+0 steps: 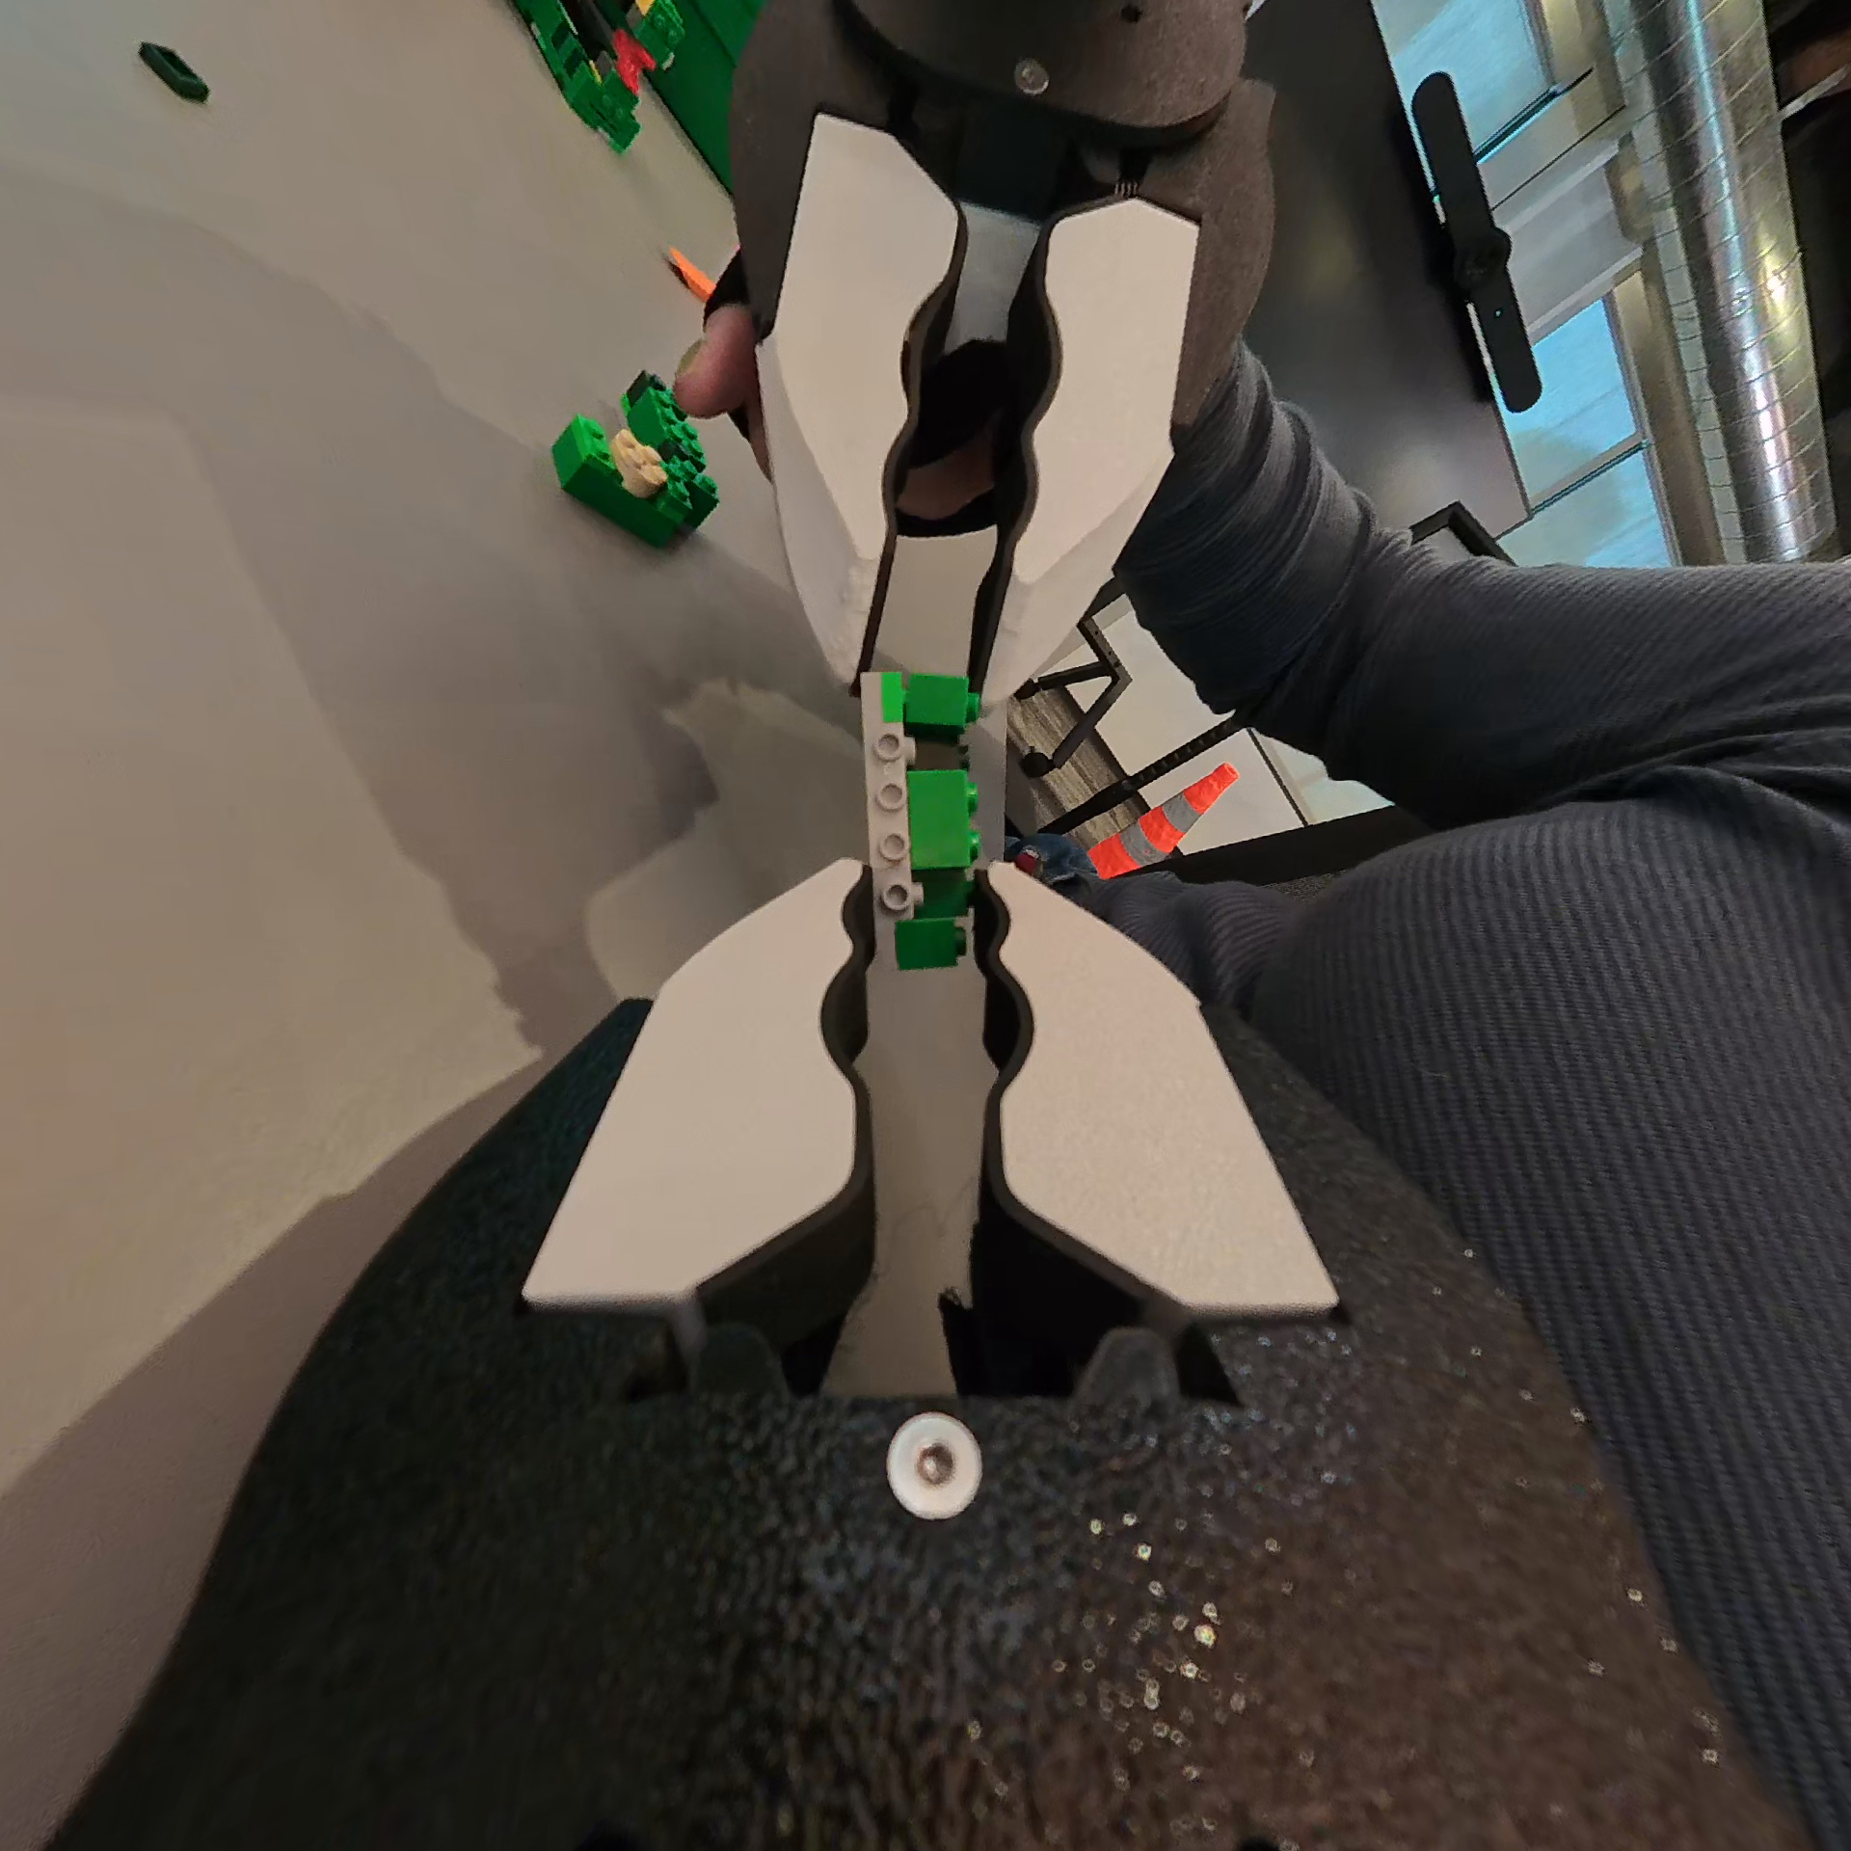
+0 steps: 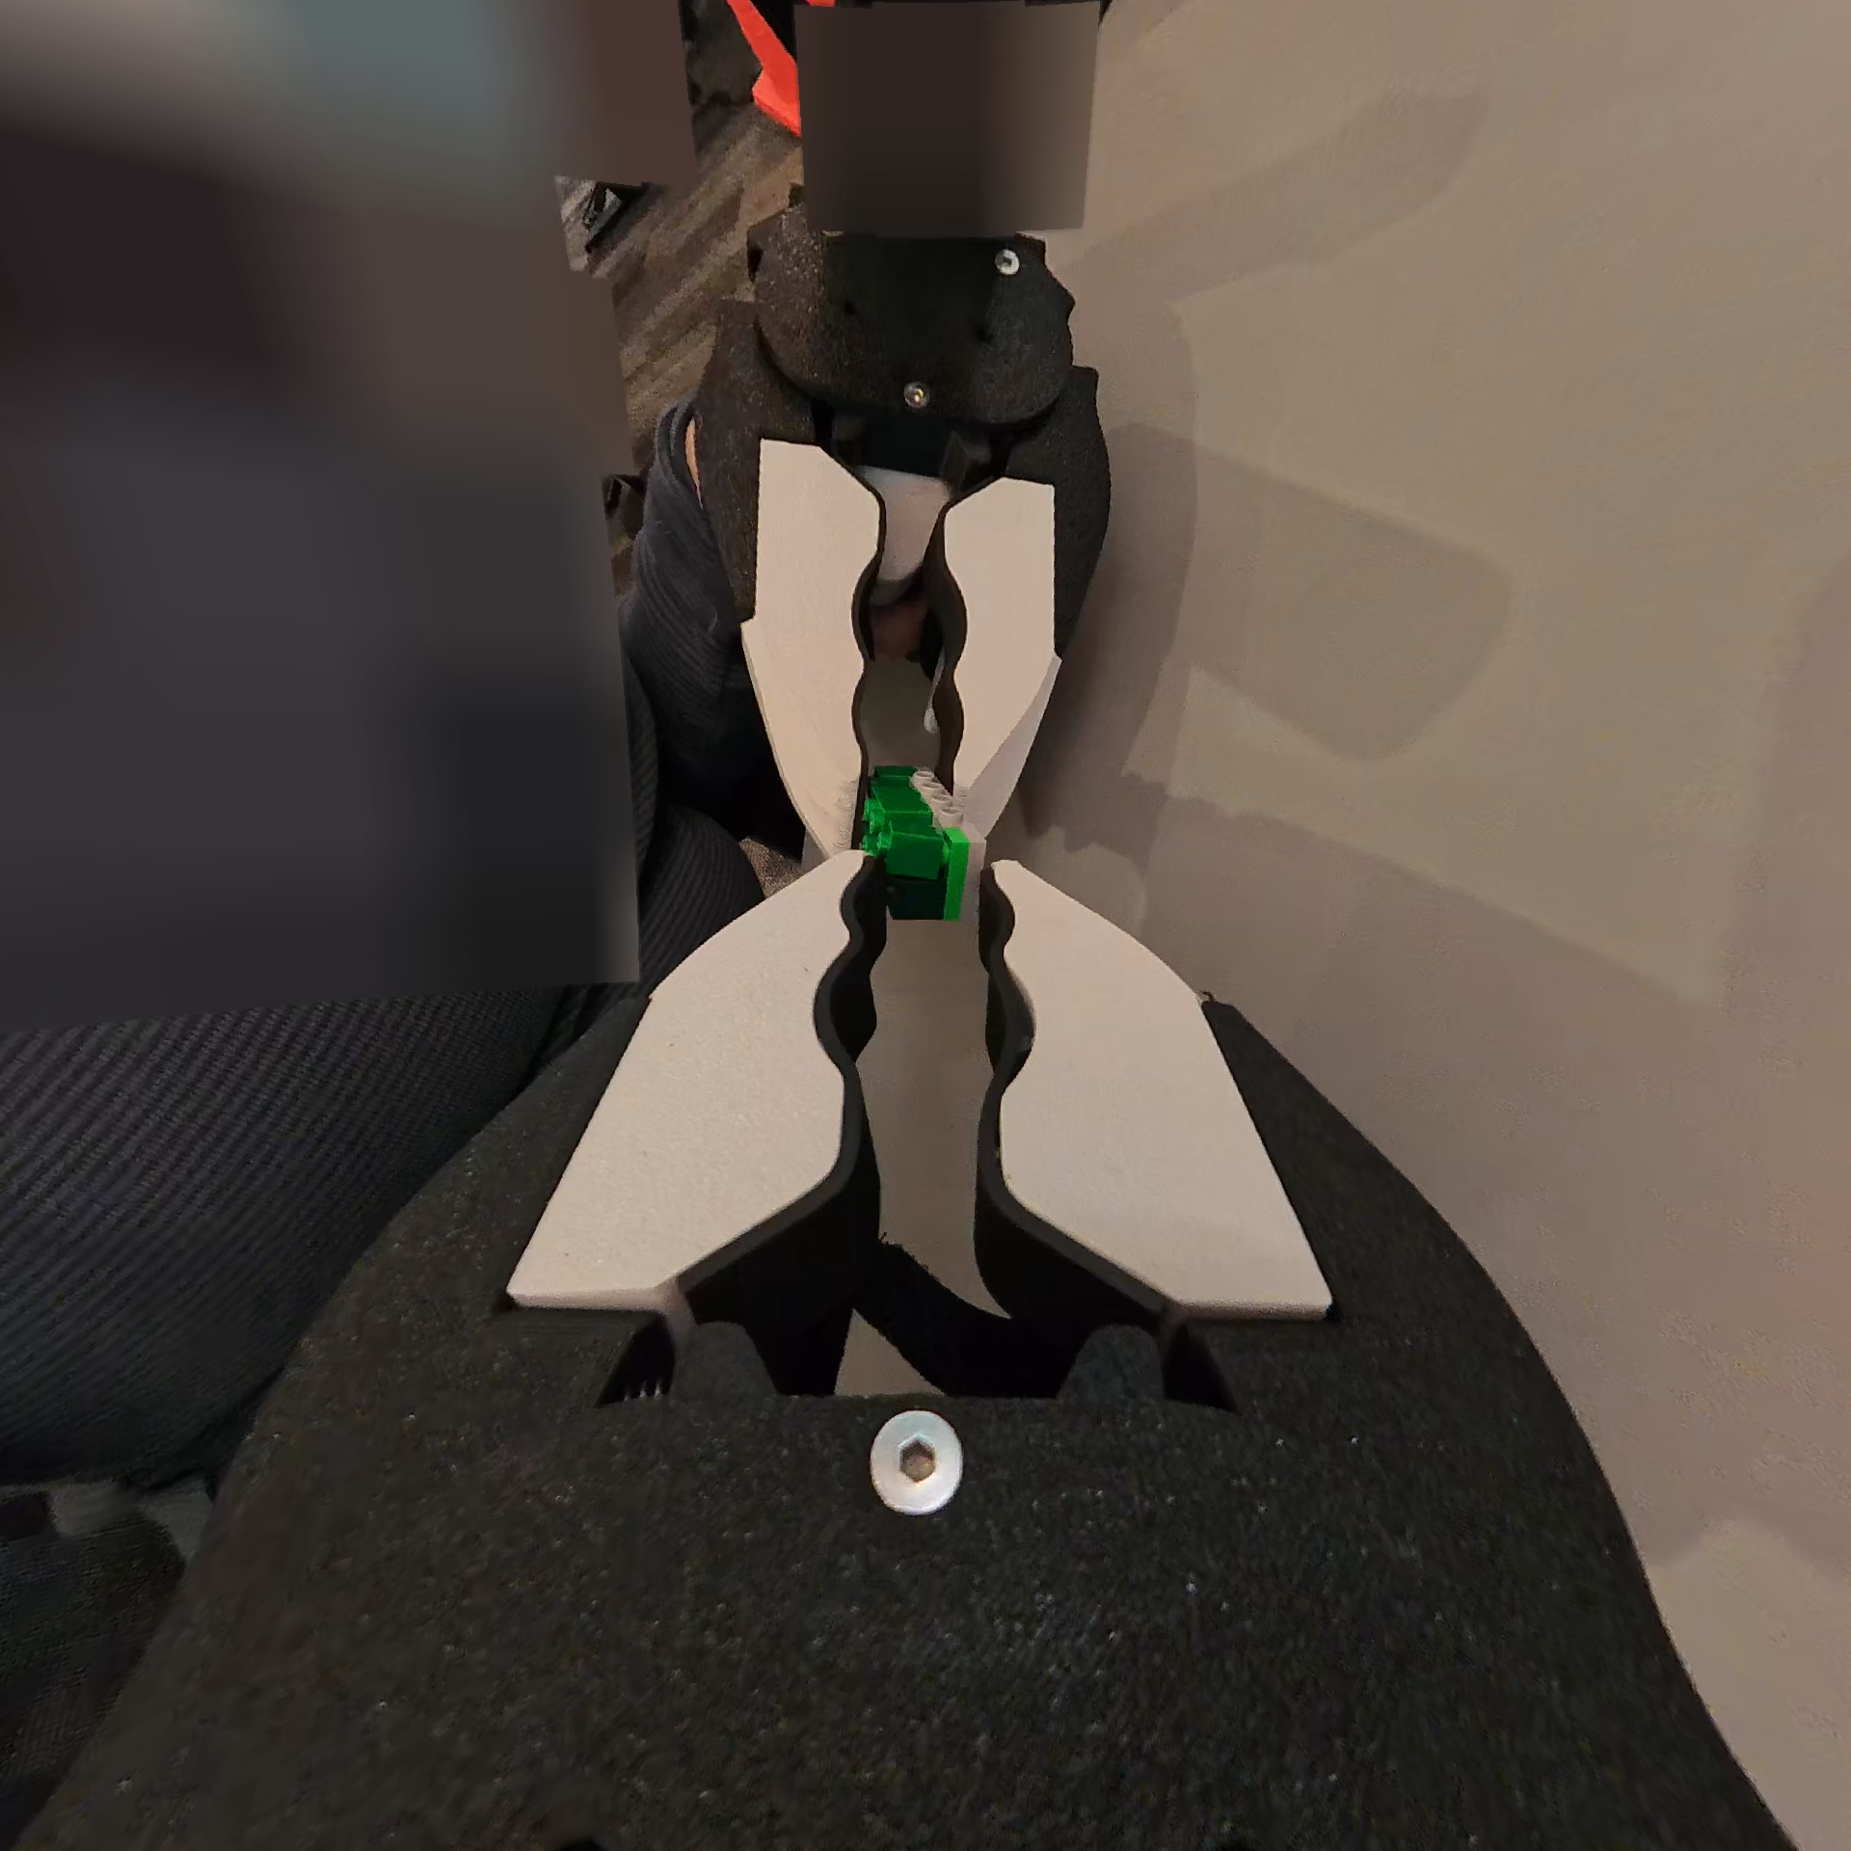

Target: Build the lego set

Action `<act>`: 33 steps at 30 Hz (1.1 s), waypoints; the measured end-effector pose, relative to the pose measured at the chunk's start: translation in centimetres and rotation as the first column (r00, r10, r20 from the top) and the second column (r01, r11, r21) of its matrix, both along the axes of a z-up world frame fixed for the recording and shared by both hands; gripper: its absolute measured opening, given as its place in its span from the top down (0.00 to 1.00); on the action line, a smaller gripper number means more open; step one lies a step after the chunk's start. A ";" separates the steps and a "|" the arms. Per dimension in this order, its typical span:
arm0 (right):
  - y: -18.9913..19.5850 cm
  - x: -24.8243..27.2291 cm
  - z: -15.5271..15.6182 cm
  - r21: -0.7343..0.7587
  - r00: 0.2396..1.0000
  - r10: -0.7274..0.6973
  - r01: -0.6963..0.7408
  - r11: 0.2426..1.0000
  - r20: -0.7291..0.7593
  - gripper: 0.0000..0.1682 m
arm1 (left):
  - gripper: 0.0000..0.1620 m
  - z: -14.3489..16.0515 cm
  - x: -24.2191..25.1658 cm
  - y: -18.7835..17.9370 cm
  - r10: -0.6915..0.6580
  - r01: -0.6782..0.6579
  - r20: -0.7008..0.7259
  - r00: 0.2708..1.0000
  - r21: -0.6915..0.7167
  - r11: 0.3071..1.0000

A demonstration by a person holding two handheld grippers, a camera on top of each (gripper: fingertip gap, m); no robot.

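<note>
Both grippers pinch one small assembly end to end: in the left wrist view, the left gripper (image 1: 923, 901) is nearly closed on the near end of the grey-and-green strip (image 1: 919, 816), its long axis running straight ahead into the right gripper (image 1: 927, 691); a green sub-build (image 1: 636, 471) sits well apart on the table (image 1: 250, 601). From the right wrist view, the right gripper (image 2: 921, 881) clamps the other end, jaws narrow, nothing between them.

1. My left gripper (image 1: 927, 881) has two broad white fingers (image 1: 721, 1122) with wavy black inner edges, set in a rough black speckled body.
2. A silver screw (image 1: 933, 1464) sits in that body, centred just behind the fingers.
3. My right gripper (image 2: 927, 881) is built the same: white fingers (image 2: 1132, 1132), wavy black lining, grainy black body.
4. Its silver hex screw (image 2: 916, 1465) sits centred behind the fingers.
5. A dark blue ribbed sleeve (image 1: 1452, 641) runs back from behind the right gripper.
</note>
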State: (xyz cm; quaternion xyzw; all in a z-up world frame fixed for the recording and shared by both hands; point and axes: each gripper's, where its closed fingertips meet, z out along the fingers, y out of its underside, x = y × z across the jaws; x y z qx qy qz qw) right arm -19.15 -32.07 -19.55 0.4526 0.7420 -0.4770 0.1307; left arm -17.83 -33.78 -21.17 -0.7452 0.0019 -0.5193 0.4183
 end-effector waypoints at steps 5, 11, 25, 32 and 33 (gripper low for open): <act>-0.1 0.0 0.0 -0.002 1.000 0.003 -0.003 1.000 0.003 0.87 | 0.89 -0.2 0.0 0.1 0.003 -0.003 -0.007 1.000 -0.010 1.000; -0.1 -0.2 -0.2 0.014 1.000 -0.010 0.010 1.000 -0.001 0.83 | 0.89 -0.3 0.0 0.1 0.006 -0.006 -0.014 1.000 -0.017 1.000; -0.9 -0.3 -1.5 0.170 1.000 -0.018 0.018 0.985 -0.001 0.84 | 0.89 -0.4 0.0 0.2 0.007 -0.008 -0.022 1.000 -0.024 1.000; -1.4 0.5 -0.3 0.021 0.999 0.043 -0.043 0.999 0.009 0.88 | 0.89 0.3 0.6 -0.4 -0.040 0.041 -0.017 0.999 0.037 0.998; -1.5 0.6 -0.1 -0.002 0.999 0.049 -0.049 0.999 0.008 0.88 | 0.89 0.4 0.6 -0.4 -0.045 0.046 -0.018 0.999 0.046 0.998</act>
